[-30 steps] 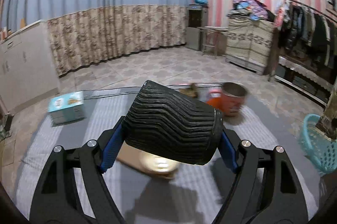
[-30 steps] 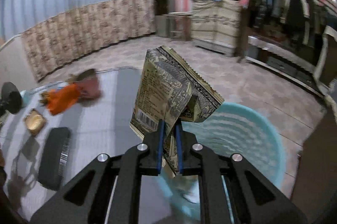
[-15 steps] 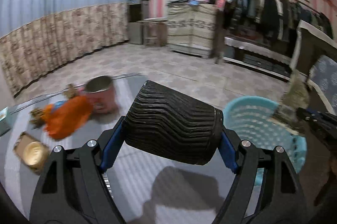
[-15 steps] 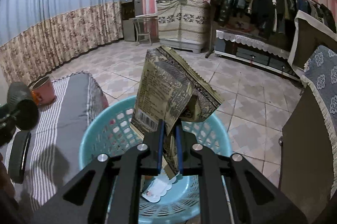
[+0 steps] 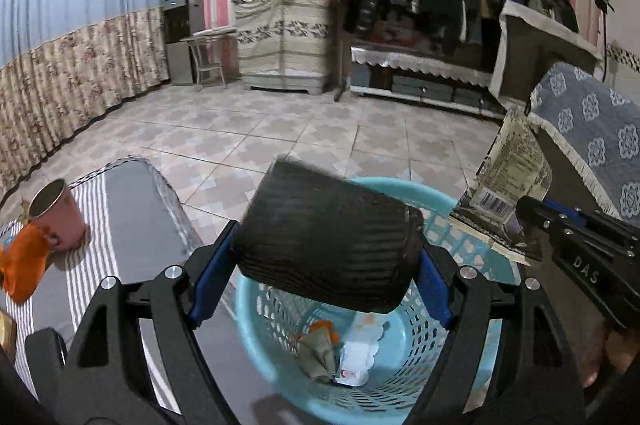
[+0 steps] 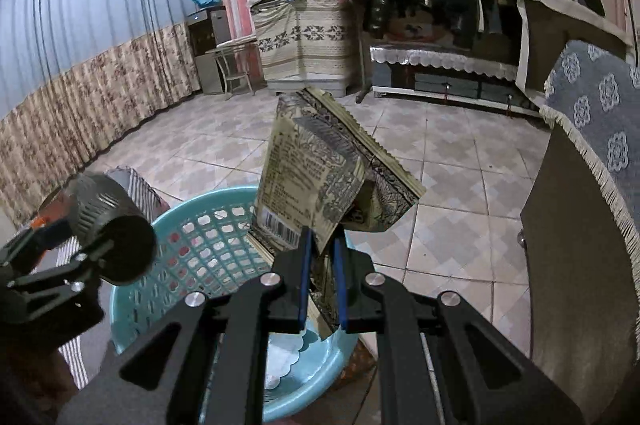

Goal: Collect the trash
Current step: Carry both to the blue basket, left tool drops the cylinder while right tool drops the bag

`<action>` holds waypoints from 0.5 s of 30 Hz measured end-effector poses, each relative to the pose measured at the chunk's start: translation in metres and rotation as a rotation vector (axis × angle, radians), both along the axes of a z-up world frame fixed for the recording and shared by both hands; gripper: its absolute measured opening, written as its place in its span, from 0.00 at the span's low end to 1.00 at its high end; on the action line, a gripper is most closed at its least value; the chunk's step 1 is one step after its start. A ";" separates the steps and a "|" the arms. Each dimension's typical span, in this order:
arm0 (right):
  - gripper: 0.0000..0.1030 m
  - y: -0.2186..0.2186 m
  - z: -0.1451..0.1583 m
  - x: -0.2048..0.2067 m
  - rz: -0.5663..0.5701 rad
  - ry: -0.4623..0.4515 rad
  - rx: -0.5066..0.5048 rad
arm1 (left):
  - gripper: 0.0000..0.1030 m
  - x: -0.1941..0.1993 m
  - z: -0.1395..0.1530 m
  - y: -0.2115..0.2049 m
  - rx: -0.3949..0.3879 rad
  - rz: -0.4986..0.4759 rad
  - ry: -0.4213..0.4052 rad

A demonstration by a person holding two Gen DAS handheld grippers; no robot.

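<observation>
My left gripper [image 5: 320, 265] is shut on a black ribbed cup [image 5: 328, 237] lying sideways, held above the light blue basket [image 5: 472, 209]. The cup also shows in the right wrist view [image 6: 112, 225]. My right gripper [image 6: 322, 257] is shut on a crumpled patterned snack bag [image 6: 320, 181] with a barcode, held over the basket's rim [image 6: 132, 265]. The bag shows at the right in the left wrist view [image 5: 508, 177]. The basket holds a white wrapper [image 5: 360, 353] and a crumpled scrap [image 5: 316, 349].
A striped grey cloth [image 5: 132, 225] covers the table left of the basket, with a pink cup [image 5: 56, 213] and an orange wrapper [image 5: 24, 265] on it. A cloth-covered cabinet [image 6: 592, 185] stands at the right. Tiled floor lies beyond.
Both grippers have swung right from the table to the basket. The black cup now hangs above the basket. The snack bag stays over its rim.
</observation>
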State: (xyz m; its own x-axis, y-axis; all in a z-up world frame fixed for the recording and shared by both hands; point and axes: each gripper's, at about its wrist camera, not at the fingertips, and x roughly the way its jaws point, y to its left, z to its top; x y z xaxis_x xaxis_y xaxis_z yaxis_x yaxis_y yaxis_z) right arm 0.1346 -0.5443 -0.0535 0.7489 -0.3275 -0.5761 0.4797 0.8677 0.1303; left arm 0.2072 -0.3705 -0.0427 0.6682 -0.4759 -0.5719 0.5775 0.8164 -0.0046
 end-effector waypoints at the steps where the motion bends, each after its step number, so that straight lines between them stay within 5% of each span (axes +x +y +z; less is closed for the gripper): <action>1: 0.11 -0.001 -0.001 0.000 0.000 -0.003 0.008 | 0.85 0.002 0.001 -0.002 0.001 0.002 -0.002; 12: 0.12 0.022 -0.015 0.025 0.107 0.047 0.013 | 0.95 0.017 0.018 0.068 -0.008 0.184 -0.047; 15: 0.22 0.034 -0.024 0.037 0.131 0.079 0.005 | 0.95 0.016 0.020 0.098 0.004 0.239 -0.060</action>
